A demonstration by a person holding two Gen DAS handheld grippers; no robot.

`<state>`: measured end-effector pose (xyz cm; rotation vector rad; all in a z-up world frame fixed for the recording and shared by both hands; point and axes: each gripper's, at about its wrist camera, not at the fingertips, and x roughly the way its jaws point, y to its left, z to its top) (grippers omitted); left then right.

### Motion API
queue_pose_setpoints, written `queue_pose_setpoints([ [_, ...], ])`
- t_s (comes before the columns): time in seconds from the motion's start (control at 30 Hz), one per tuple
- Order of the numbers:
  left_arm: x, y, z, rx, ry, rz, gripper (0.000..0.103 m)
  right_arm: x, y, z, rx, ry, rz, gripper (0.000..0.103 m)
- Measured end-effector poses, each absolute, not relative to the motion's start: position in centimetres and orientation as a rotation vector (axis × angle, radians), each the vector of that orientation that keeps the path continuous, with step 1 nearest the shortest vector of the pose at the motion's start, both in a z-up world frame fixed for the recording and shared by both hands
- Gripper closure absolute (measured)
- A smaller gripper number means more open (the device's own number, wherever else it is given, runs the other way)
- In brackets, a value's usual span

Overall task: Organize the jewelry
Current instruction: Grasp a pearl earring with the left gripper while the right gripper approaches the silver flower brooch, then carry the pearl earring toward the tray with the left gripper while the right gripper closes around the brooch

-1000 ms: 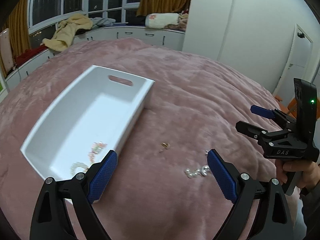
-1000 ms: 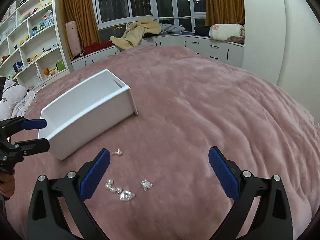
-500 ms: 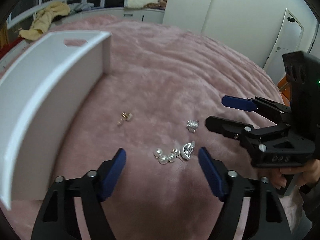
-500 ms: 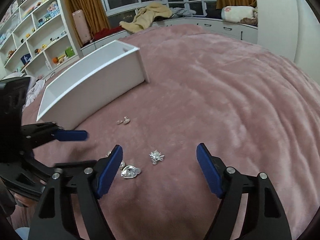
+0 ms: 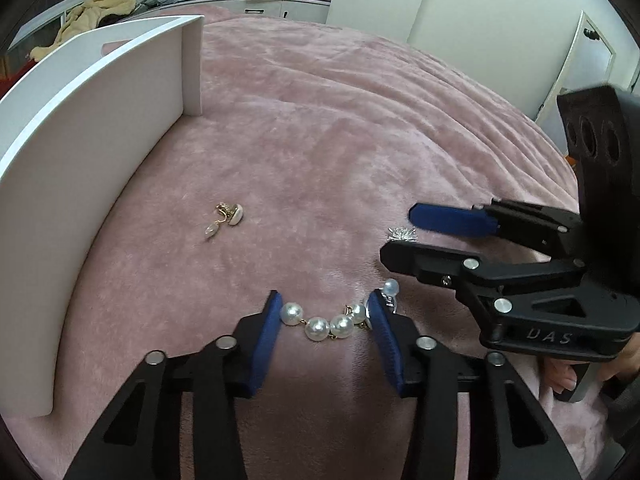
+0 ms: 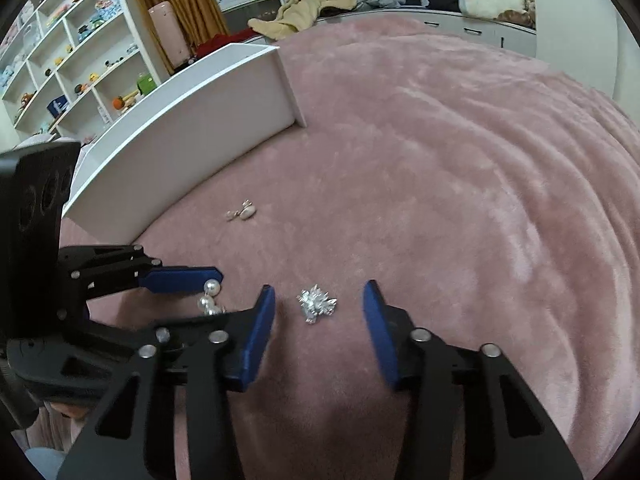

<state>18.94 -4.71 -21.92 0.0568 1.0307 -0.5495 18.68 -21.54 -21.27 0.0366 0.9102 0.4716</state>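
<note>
Left hand-held gripper (image 5: 326, 312) spread around pearl strand (image 5: 324, 320), its end hidden; right hand-held gripper (image 6: 319, 304) spread

box (image 5: 92, 128) left, earring (image 5: 228, 216) beside, pearls (image 5: 324, 322) nearer

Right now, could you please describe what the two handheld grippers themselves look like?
Both the left gripper and the right gripper have black angular frames with silver rivets and blue textured fingers. The right one bears pale lettering on its side.
</note>
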Motion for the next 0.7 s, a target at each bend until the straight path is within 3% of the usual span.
queue_pose_setpoints([
  [0.17,18.9,-4.2,-21.8,0.049,1.030,-0.556,0.073,18.3,-21.6,-21.2,0.032,0.902,0.474,0.082],
  [0.3,18.8,-4.2,-21.1,0.048,1.024,-0.562,0.087,17.9,-21.7,-21.0,0.032,0.895,0.481,0.083],
  [0.7,18.8,-3.3,-19.7,0.047,1.002,-0.542,0.087,17.4,-22.9,-19.5,0.072,0.869,0.467,0.083],
])
